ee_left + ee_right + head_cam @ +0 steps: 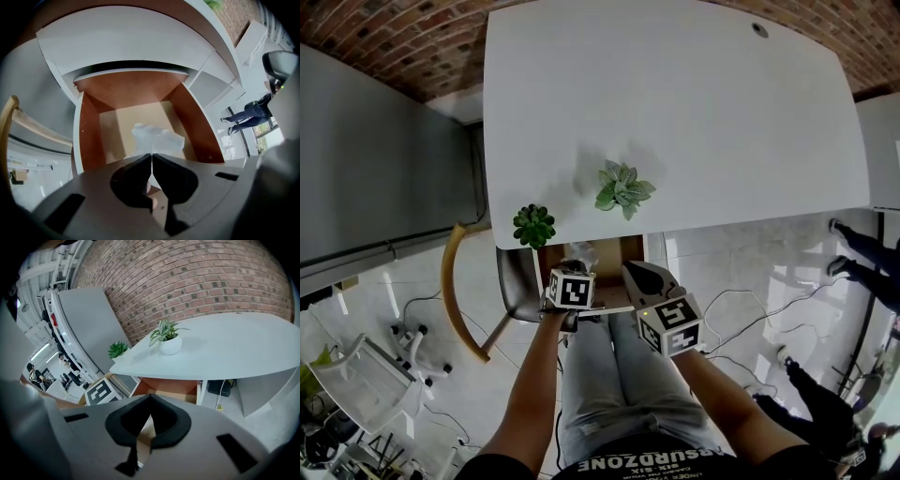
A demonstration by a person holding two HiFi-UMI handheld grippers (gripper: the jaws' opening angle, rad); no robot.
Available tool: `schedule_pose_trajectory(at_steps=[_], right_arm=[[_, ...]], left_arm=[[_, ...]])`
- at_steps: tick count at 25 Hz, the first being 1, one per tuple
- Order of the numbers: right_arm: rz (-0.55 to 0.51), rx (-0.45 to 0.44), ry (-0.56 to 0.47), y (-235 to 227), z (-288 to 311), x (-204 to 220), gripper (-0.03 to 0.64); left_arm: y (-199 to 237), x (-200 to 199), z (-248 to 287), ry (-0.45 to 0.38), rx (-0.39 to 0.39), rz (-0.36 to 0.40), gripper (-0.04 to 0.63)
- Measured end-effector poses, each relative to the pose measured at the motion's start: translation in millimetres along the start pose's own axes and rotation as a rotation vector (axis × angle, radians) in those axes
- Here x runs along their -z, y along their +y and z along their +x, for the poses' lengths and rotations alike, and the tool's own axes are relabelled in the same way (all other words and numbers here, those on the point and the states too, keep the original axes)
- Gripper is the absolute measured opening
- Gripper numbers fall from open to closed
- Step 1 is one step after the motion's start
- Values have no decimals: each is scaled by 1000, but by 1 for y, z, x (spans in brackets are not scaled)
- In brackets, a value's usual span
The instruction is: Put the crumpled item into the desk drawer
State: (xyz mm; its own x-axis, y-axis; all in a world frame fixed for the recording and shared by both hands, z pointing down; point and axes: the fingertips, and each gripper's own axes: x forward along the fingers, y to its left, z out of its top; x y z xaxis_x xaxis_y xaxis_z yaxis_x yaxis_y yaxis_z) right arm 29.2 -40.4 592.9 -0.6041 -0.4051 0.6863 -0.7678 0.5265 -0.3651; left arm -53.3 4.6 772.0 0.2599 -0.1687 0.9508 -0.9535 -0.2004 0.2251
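Lying on the pale floor of the open desk drawer (pixel 88 136), the crumpled item (pixel 157 137) sits toward its near right part, white and rumpled. The left gripper (pixel 151 155) hangs just over the item's near edge with its jaws pressed together; whether a fold is caught between them cannot be told. The right gripper (pixel 149 398) is at the right, near the drawer's front, its jaws also closed and holding nothing. Two small plants (pixel 623 187) stand on the white desk (pixel 703 103) above.
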Motion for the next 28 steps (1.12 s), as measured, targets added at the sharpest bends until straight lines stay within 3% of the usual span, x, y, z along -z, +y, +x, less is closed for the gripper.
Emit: schedule_pose_trajectory(at_steps=[14,28], right_arm=[[10,4,12,-7,6,13,-2],[24,14,7,-13,13,15,-2]], left_arm=[[3,13,24,55,8,27,11],[10,17,46,116,46,-31,11]])
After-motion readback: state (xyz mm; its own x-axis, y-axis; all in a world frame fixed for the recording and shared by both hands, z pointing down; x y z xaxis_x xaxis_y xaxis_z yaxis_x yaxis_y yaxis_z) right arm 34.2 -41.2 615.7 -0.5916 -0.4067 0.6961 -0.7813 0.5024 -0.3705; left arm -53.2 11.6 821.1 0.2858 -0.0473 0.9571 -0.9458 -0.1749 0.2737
